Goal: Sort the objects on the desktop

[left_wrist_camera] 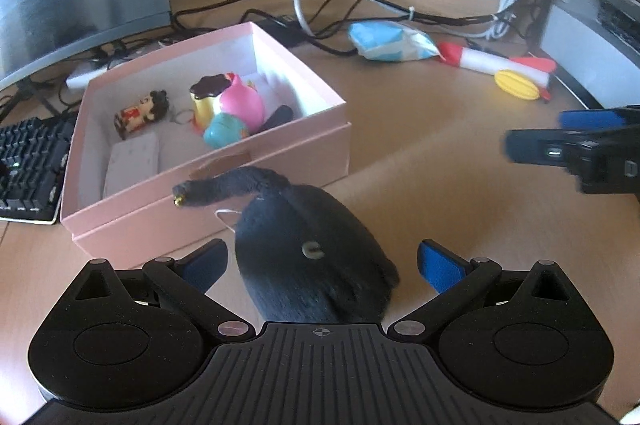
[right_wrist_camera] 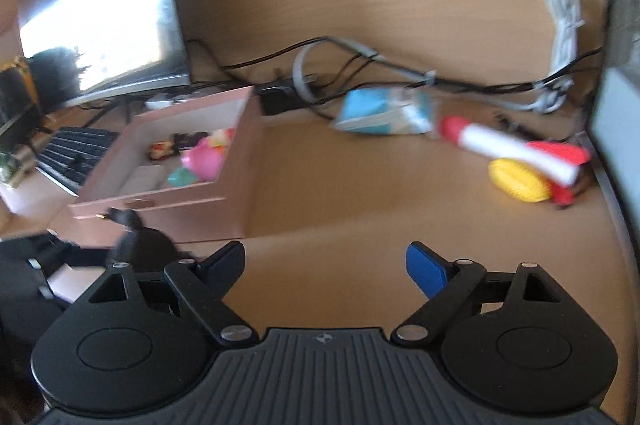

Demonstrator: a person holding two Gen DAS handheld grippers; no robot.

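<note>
The black plush [left_wrist_camera: 308, 253] is lying low in the frame between the left tool's [left_wrist_camera: 320, 265] spread pads, apparently unpinched, just before the pink box [left_wrist_camera: 224, 161]. Its tail [left_wrist_camera: 228, 187] is likely catching the box wall if lifted carelessly. The right tool [right_wrist_camera: 326, 267] is standing wide, holding nothing, facing the rocket [right_wrist_camera: 512, 145] and yellow toy [right_wrist_camera: 518, 181] at right on the counter [right_wrist_camera: 340, 185].

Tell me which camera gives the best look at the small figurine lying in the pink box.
The left wrist view. It looks down into the pink box, so the figurine shows sharp and whole, lying on its side. In the right wrist view the figurine is a small blurred patch seen from a low angle.
</note>
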